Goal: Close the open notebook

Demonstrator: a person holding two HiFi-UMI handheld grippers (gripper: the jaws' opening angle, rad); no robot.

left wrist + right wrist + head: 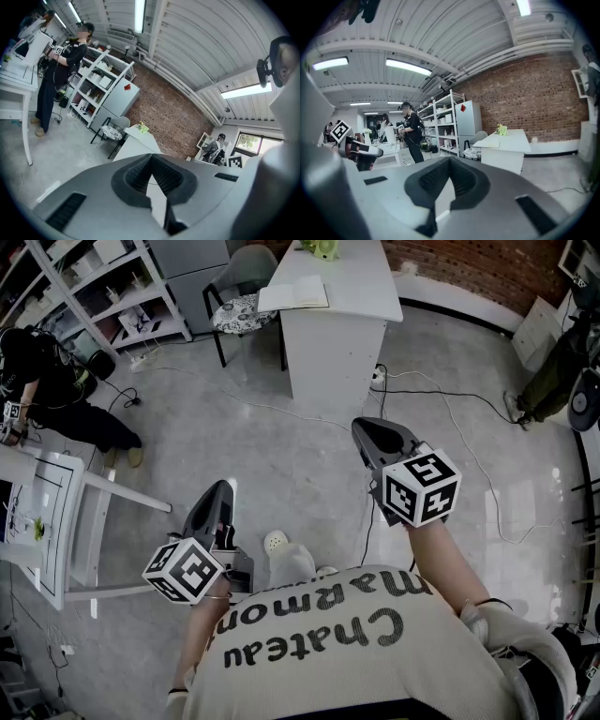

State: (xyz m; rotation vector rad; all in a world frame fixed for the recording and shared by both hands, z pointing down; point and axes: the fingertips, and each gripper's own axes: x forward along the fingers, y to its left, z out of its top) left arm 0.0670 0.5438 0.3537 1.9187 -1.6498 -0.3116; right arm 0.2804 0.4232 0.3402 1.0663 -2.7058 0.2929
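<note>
Jaws of the left gripper and right gripper are pressed together, empty. This is the approach step. The notebook lies on the white desk, well ahead and seemingly open flat. Next: walk up and catch one cover.

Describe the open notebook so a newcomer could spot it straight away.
Find the brick wall, then the white desk in front of it. The notebook lies open at the desk's near left corner, flat and pale, unlike the small green object at the far end.
</note>
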